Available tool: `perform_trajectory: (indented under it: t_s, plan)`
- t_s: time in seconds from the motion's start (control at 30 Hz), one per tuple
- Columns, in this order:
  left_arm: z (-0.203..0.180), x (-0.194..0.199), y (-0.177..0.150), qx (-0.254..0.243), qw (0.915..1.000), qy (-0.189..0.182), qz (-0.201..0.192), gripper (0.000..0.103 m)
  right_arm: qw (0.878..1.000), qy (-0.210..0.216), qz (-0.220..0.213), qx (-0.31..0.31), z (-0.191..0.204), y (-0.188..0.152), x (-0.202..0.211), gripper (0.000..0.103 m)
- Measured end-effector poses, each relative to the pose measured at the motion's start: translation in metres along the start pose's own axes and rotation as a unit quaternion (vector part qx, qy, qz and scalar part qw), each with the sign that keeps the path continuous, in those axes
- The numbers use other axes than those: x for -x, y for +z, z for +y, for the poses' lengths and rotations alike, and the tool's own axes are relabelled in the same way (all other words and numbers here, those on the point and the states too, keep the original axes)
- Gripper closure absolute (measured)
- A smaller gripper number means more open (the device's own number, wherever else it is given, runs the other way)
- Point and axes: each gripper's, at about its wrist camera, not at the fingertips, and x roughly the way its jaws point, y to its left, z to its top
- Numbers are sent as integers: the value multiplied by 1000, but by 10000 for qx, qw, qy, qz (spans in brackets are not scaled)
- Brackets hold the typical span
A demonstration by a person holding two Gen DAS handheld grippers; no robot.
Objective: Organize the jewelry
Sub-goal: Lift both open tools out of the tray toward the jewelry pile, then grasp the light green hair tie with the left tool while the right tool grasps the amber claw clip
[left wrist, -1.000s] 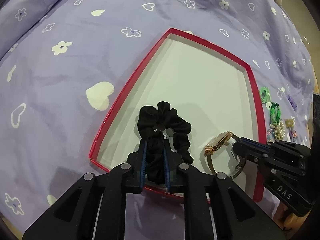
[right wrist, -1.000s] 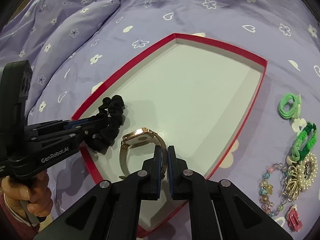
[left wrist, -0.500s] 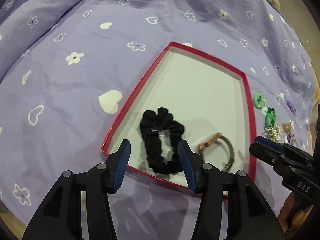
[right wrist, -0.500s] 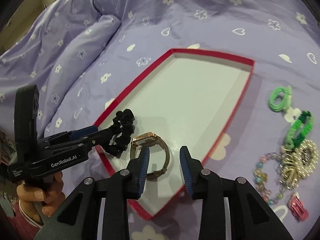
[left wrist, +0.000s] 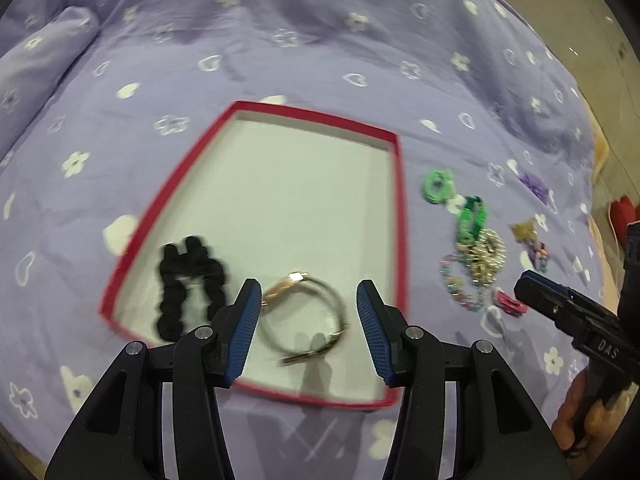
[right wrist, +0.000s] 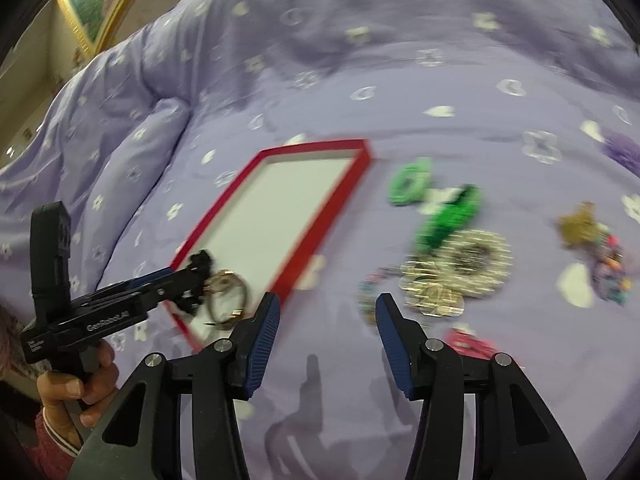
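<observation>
Left gripper: the left gripper [left wrist: 308, 322] was released and empty, jaws apart over the near end of the tray, nothing between the pads
Right gripper: the right gripper [right wrist: 326, 330] was also empty, its jaws opening over bare bedspread [right wrist: 400, 60], probably in readiness for the next piece
Watch: the gold-cased watch [left wrist: 304, 312] lay on its side inside the tray just beyond the left gripper's tips, between the two fingers in that view; it seemed set there as one of the sorted pieces
Scrunchie: the black scrunchie [left wrist: 190, 284] lay flat to the left of the left gripper, beside the watch but apart from it, by the tray's near-left corner
Tray: the red-rimmed tray [left wrist: 400, 216] stretched away ahead of the left gripper, its far part bare, leaving room for more
Loose pile: just ahead and right of the right gripper sat the beaded bracelet [right wrist: 370, 292] and pearl cluster [right wrist: 476, 264], a pink clip [right wrist: 468, 344] nearer; blur hid detail
Further off: the green hair ties [right wrist: 410, 182] lay beyond, near the tray's far corner, all still outside it
Progress: two items looked stored, most waited on the bed
</observation>
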Motion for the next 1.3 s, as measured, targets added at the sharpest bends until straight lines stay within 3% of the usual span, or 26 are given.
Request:
perform_trajectory:
  t_s: [0.43, 0.63, 1.03, 1.23, 1.27, 1.3]
  plan:
    - [-70, -25, 26, -673, 9974, -258, 39, 54, 9957, -527, -437, -630, -87, 10, 40, 51]
    - [-93, -48, 44, -816, 9960, -355, 64, 54, 9925, -868, -514, -693, -117, 18, 38, 43]
    - [-128, -118, 89, -853, 9949, -382, 383, 54, 9899, -1295, -499, -291, -138, 46, 11, 43]
    - [-143, -146, 94, -1034, 9926, -296, 558, 55, 9899, -1345, -363, -242, -145, 50, -2, 45]
    - [-146, -152, 93, -1087, 9917, -275, 635, 57, 9899, -1355, -350, -229, -145, 50, -4, 48]
    - [-148, -156, 92, -1127, 9909, -275, 687, 71, 9898, -1373, -328, -216, -146, 50, -6, 55]
